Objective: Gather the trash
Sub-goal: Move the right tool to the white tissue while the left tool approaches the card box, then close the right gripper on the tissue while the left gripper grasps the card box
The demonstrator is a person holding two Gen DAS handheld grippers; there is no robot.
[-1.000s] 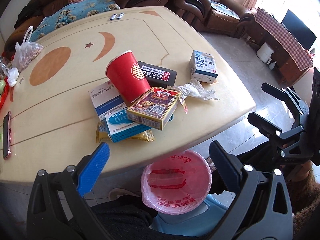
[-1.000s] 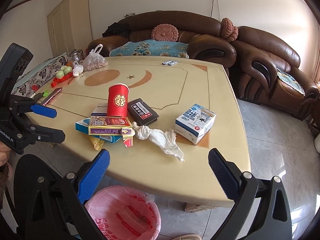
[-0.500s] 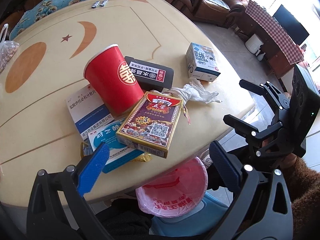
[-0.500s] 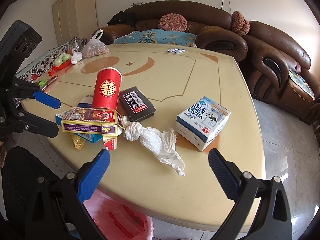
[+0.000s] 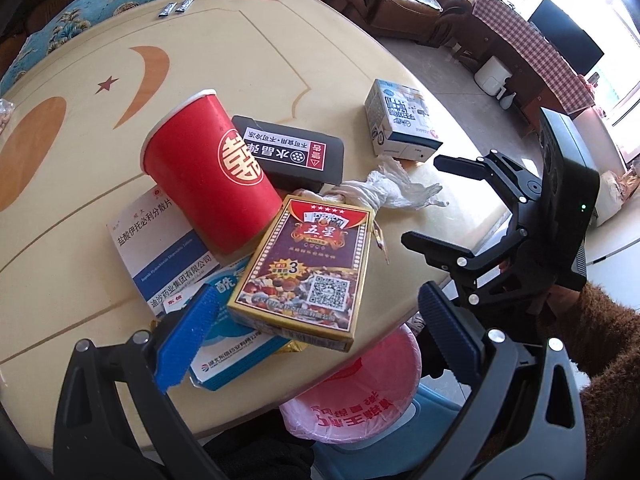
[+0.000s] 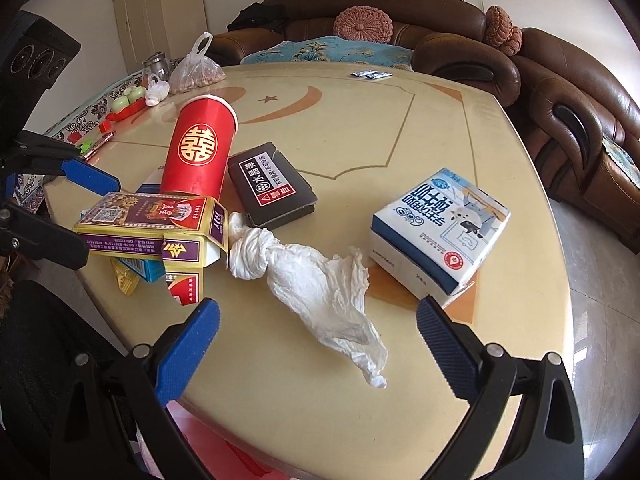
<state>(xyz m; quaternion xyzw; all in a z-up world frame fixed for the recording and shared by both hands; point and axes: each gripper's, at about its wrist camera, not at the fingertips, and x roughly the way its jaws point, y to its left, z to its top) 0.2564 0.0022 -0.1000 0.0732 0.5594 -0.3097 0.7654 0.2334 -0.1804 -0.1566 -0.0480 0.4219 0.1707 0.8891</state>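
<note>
A pile of trash lies on the cream table point(image 5: 280, 52): a red paper cup point(image 5: 208, 172), a black box point(image 5: 296, 156), a purple and gold card box point(image 5: 308, 268) on blue and white medicine boxes point(image 5: 160, 240), a crumpled white tissue point(image 6: 316, 280) and a milk carton point(image 6: 440, 232). My left gripper point(image 5: 316, 328) is open, just before the card box. My right gripper point(image 6: 316, 336) is open over the tissue's near end. A pink-lined bin point(image 5: 356, 392) stands below the table edge.
Brown sofas point(image 6: 560, 92) ring the far side of the table. A plastic bag of nuts point(image 6: 196, 68), a jar and small items sit at the far left edge. Two small sachets point(image 6: 370, 74) lie at the far side.
Both grippers have moved forward and down toward the table. The left one closed in on the card box, the right one on the tissue. Both stay open.
</note>
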